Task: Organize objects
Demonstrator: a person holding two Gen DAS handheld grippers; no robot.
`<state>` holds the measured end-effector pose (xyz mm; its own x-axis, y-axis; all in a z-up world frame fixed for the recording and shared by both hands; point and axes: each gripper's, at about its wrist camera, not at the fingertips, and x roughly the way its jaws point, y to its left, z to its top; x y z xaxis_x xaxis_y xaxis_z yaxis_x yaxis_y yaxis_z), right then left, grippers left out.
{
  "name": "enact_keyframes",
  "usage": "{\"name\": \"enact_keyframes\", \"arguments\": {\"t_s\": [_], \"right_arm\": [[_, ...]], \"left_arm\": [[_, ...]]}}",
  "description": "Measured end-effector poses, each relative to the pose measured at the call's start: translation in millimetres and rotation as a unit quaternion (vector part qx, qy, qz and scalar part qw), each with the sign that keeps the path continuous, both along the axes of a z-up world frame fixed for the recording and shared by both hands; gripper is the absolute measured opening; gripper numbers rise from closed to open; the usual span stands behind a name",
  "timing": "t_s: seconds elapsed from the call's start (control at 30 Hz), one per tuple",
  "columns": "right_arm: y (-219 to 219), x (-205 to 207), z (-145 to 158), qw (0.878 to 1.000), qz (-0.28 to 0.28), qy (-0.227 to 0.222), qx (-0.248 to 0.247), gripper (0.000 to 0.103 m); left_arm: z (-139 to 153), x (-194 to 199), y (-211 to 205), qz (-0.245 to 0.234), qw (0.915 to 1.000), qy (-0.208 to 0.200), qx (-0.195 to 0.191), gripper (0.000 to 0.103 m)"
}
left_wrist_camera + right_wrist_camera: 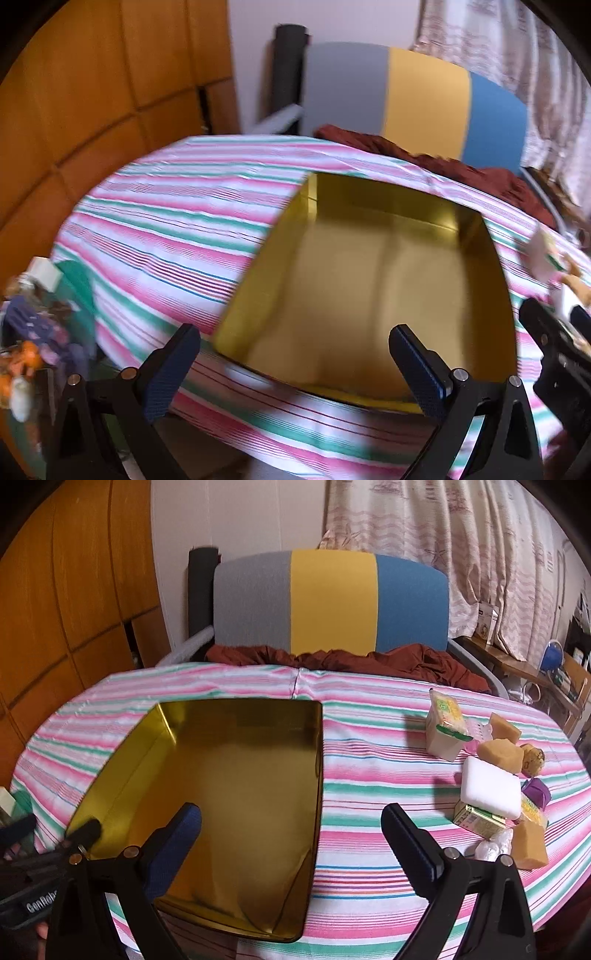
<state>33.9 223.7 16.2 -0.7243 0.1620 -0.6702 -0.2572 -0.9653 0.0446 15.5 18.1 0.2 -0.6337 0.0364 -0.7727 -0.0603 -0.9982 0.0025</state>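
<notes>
Left claw: I see my left gripper (295, 369) spread wide with nothing between its blue pads, hanging over the near part of the tin.
Right claw: my right gripper (291, 845) is released too, jaws wide and empty; its left finger hangs over the tin, its right finger over the cloth.
Tin: the tin (177, 834) is a shallow rectangular tray, gold and shiny inside, with rounded corners and a thin raised rim. It lies flat on the left half of the table, open side up, nothing in it.
Cloth: a striped cloth (362, 775) in pink, green and white covers the table.
Pile: I see the loose things gathered near the right edge, well apart from the tin. A white block (491, 792) rests on a green carton (476, 818); tan sponges (500, 753) lie around it, with a purple piece (537, 794) and a crumpled clear wrap (493, 845).
Pack: a pale pack (445, 727) with a green and yellow label stands at the far side of the pile.
Chair: a chair (332, 602) with grey, yellow and blue panels sits behind the table, a dark red cloth (406, 664) bunched on its seat.
</notes>
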Motion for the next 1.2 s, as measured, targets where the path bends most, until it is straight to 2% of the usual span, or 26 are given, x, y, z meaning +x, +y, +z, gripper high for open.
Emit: {"name": "enact_keyframes", "arguments": {"t_s": [0.13, 0.27, 0.33, 0.43, 0.5, 0.53, 0.63, 0.73, 0.87, 1.07, 1.13, 1.2], "right_arm": [[19, 12, 0, 1.0, 0.014, 0.013, -0.02, 0.103], [50, 29, -8, 1.0, -0.014, 0.001, -0.021, 0.103], [71, 44, -12, 0.999, -0.045, -0.001, -0.018, 0.102], [111, 73, -19, 0.994, -0.107, 0.009, -0.022, 0.102], [144, 93, -24, 0.987, -0.161, 0.011, -0.025, 0.099], [159, 101, -27, 0.982, -0.185, 0.012, -0.026, 0.095], [204, 123, -36, 0.968, -0.25, 0.003, -0.032, 0.093], [235, 138, -46, 0.961, -0.276, 0.0, -0.037, 0.093], [254, 136, -63, 0.966, -0.253, -0.015, -0.049, 0.086], [254, 119, -80, 0.975, -0.217, -0.023, -0.031, 0.082], [254, 113, -87, 0.976, -0.213, -0.033, -0.025, 0.064], [257, 112, -92, 0.976, -0.212, -0.029, -0.036, 0.064]], "left_arm": [[-4, 4, 19, -0.037, 0.9993, -0.006, 0.009, 0.103], [-4, 16, 41, -0.09, 0.9955, 0.001, 0.029, 0.103], [-5, 20, 51, -0.128, 0.9892, -0.012, 0.069, 0.103], [-6, 25, 63, -0.172, 0.9756, -0.034, 0.132, 0.103], [-6, 28, 74, -0.195, 0.969, -0.041, 0.146, 0.103], [-5, 30, 80, -0.207, 0.9666, -0.041, 0.146, 0.103], [-1, 40, 102, -0.238, 0.9626, -0.029, 0.125, 0.103], [-1, 49, 123, -0.269, 0.9568, -0.029, 0.106, 0.103], [-5, 61, 140, -0.292, 0.9506, -0.044, 0.095, 0.103], [-13, 64, 168, -0.32, 0.9407, -0.063, 0.091, 0.103], [-14, 67, 177, -0.332, 0.937, -0.065, 0.088, 0.103], [-15, 69, 187, -0.347, 0.9312, -0.066, 0.089, 0.103]]}}
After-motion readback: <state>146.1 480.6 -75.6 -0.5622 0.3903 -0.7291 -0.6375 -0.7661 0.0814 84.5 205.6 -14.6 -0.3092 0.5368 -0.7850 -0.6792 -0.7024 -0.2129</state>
